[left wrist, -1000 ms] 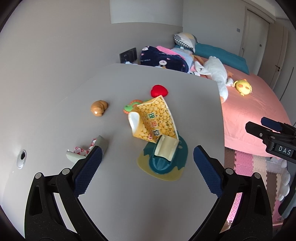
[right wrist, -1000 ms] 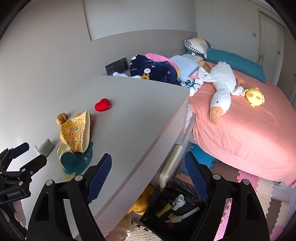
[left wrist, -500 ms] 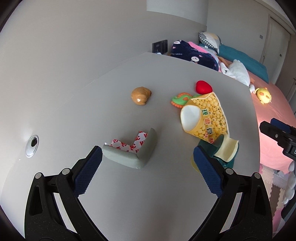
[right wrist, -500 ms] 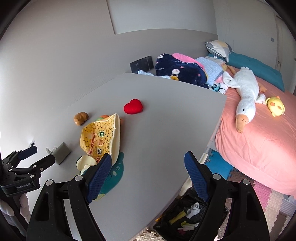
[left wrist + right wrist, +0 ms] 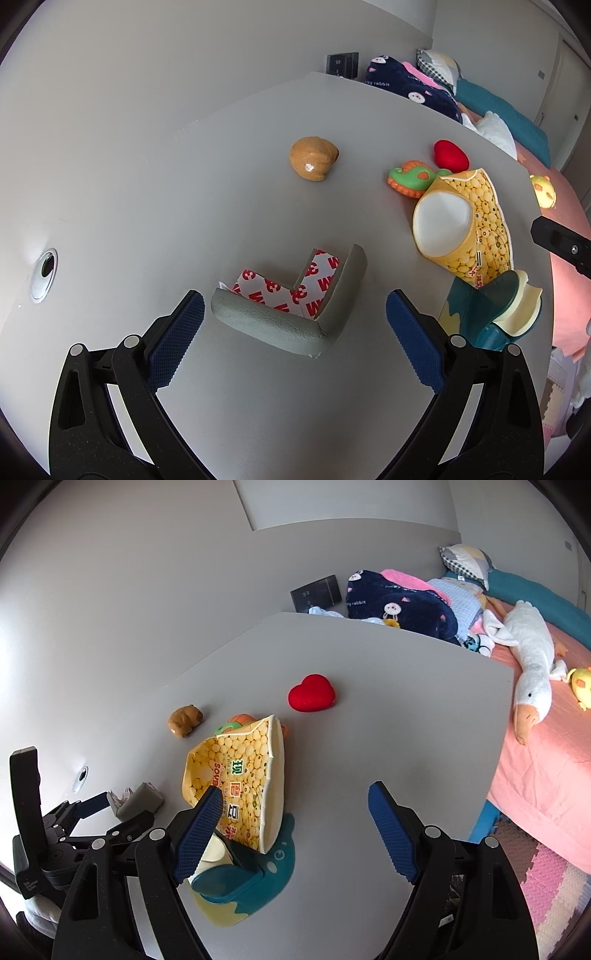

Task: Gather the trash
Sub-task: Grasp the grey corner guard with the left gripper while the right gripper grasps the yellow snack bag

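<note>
A grey foam corner guard [image 5: 295,317] with red-printed white backing lies on the grey table [image 5: 184,184], just ahead of and between the fingers of my open, empty left gripper [image 5: 291,339]. It also shows in the right wrist view [image 5: 138,800]. An opened yellow soybean snack bag [image 5: 240,779] leans on a teal and cream slipper [image 5: 243,878]; the bag also shows in the left wrist view [image 5: 465,225]. My right gripper [image 5: 295,830] is open and empty, hovering above the bag and slipper.
A brown toy [image 5: 314,158], a green and orange toy [image 5: 413,178] and a red heart [image 5: 312,693] lie farther back. A metal grommet [image 5: 44,269] sits at the left. A pink bed [image 5: 546,731] with a plush goose [image 5: 528,657] stands right of the table edge.
My left gripper has swung left and moved down onto the corner guard, which now sits between its fingers. My right gripper has moved left over the table, above the snack bag.
</note>
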`<act>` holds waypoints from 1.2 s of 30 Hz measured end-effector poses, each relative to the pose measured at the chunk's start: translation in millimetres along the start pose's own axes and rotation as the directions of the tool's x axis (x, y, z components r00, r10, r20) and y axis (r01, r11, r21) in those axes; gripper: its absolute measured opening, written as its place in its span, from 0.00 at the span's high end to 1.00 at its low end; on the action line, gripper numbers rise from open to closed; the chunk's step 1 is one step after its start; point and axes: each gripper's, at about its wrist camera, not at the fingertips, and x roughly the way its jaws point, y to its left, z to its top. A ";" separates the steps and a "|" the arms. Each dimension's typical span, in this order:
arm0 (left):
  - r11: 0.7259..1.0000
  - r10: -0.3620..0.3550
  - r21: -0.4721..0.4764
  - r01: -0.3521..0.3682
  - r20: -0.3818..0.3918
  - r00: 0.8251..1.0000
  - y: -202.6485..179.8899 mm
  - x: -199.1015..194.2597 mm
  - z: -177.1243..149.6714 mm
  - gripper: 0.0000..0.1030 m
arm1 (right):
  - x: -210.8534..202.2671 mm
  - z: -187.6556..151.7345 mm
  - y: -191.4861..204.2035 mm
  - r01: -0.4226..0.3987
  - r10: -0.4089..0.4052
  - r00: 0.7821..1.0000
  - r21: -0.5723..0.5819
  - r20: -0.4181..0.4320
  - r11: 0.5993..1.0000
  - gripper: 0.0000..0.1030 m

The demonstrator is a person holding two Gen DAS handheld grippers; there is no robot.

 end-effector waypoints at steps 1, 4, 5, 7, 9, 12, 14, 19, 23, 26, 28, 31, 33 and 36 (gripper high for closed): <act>1.000 -0.009 -0.002 0.009 -0.005 1.000 0.6 2.8 0.5 0.07 | 4.0 1.1 0.6 -0.002 0.002 1.000 -0.002 -0.005 1.000 0.21; 1.000 -0.014 -0.007 0.014 -0.006 1.000 4.0 8.7 2.8 0.14 | 14.4 3.3 1.8 -0.014 0.014 1.000 -0.001 -0.019 1.000 0.21; 1.000 -0.016 -0.012 0.016 -0.009 1.000 5.8 10.6 3.6 0.21 | 17.8 3.9 2.1 -0.022 0.022 0.999 0.001 -0.024 1.000 0.21; 1.000 0.002 -0.017 -0.002 0.007 1.000 7.9 11.4 5.3 0.31 | 24.6 4.8 2.9 -0.033 0.033 0.999 0.002 -0.032 0.999 0.21; 1.000 0.000 -0.013 0.000 0.011 1.000 8.1 11.9 6.0 0.32 | 31.3 5.4 4.4 -0.051 0.052 0.998 0.002 -0.037 0.999 0.21; 1.000 -0.003 -0.011 0.003 0.023 1.000 9.0 11.9 6.4 0.34 | 39.5 5.9 6.8 -0.077 0.077 0.996 0.003 -0.043 0.997 0.21; 1.000 -0.013 -0.014 0.013 0.026 1.000 10.6 11.4 6.7 0.34 | 44.8 6.3 8.6 -0.081 0.081 0.995 0.001 -0.049 0.997 0.22; 0.999 -0.029 -0.025 0.029 0.030 0.999 14.0 11.2 7.2 0.34 | 56.2 9.2 11.6 -0.107 0.109 0.990 0.028 -0.090 0.994 0.43; 1.000 -0.025 -0.017 0.025 0.029 0.999 13.8 11.0 6.5 0.34 | 57.8 11.3 15.5 -0.125 0.128 0.986 0.032 -0.108 0.992 0.57; 1.000 -0.027 -0.015 0.027 0.027 0.999 14.3 10.9 6.4 0.35 | 53.9 11.3 19.7 -0.133 0.135 0.986 0.027 -0.095 0.991 0.65; 0.999 -0.031 -0.020 0.031 0.026 0.999 15.4 10.5 6.4 0.35 | 49.0 12.3 23.0 -0.133 0.134 0.988 0.016 -0.078 0.991 0.69; 0.999 -0.025 -0.040 0.026 0.037 0.999 17.7 8.3 7.3 0.34 | 38.3 13.7 27.3 -0.139 0.138 0.989 -0.003 -0.053 0.990 0.79; 0.998 -0.024 -0.054 0.027 0.051 0.998 19.6 4.1 8.6 0.34 | 28.6 14.0 30.0 -0.127 0.127 0.992 -0.015 -0.024 0.992 0.83; 0.998 -0.029 -0.061 0.033 0.072 0.997 19.0 -1.1 11.0 0.35 | 12.9 14.1 32.3 -0.099 0.100 0.995 -0.031 0.026 0.995 0.92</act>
